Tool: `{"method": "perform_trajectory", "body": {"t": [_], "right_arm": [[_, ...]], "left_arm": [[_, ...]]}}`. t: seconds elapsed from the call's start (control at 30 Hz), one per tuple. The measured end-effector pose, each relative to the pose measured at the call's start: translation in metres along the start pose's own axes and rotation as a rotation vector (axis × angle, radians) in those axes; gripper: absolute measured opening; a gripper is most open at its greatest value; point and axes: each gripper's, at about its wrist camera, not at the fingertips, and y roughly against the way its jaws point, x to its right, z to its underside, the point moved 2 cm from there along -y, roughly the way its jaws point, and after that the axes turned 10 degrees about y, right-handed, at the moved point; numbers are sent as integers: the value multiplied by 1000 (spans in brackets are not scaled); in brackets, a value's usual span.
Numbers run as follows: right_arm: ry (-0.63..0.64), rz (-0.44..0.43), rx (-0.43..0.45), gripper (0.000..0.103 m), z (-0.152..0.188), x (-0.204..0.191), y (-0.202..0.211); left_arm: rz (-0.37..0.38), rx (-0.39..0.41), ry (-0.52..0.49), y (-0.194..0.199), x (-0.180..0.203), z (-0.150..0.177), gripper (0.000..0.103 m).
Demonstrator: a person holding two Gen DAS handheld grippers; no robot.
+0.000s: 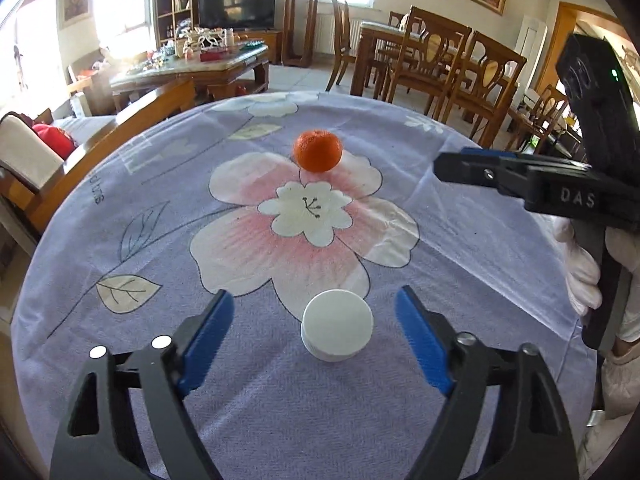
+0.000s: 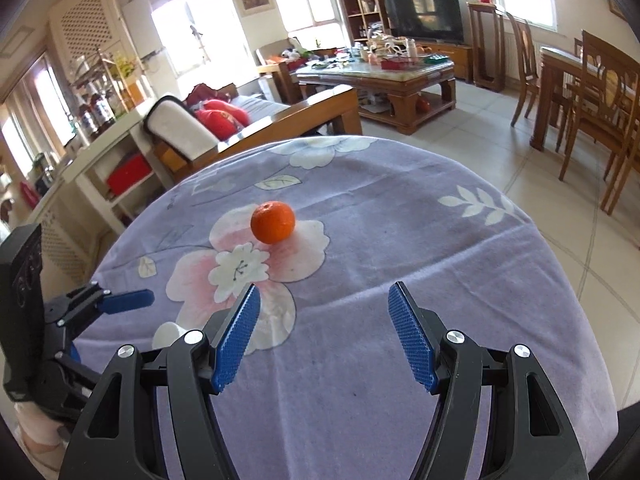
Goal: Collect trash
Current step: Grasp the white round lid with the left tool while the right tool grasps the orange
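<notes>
A white round cap (image 1: 337,325) lies on the purple flowered tablecloth (image 1: 460,248), between the open blue-padded fingers of my left gripper (image 1: 316,304), touching neither. An orange tangerine (image 1: 317,155) sits farther back on the cloth. My right gripper (image 2: 323,300) is open and empty over the cloth (image 2: 420,240), with the tangerine (image 2: 273,222) ahead to its left. The cap (image 2: 170,334) shows partly behind its left finger. The right gripper (image 1: 480,170) appears from the side in the left wrist view; the left gripper (image 2: 124,300) shows at the left edge of the right wrist view.
The cloth-covered table drops off at its rounded far edge (image 2: 360,140). Beyond are a wooden sofa (image 2: 256,120), a cluttered coffee table (image 2: 380,72), dining chairs (image 1: 440,52) and tiled floor (image 2: 560,200). A white-gloved hand (image 1: 584,276) holds the right gripper.
</notes>
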Motion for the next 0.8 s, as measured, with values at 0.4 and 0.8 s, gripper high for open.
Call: {"method": "perform_trajectory", "body": {"t": [0.4, 0.8], "right_arm": [[114, 37, -81, 67, -42, -26, -58], [186, 67, -138, 57, -53, -34, -108]], "left_arm": [[-43, -15, -67, -2, 8, 4, 35], [-17, 5, -18, 1, 2, -4, 35]]}}
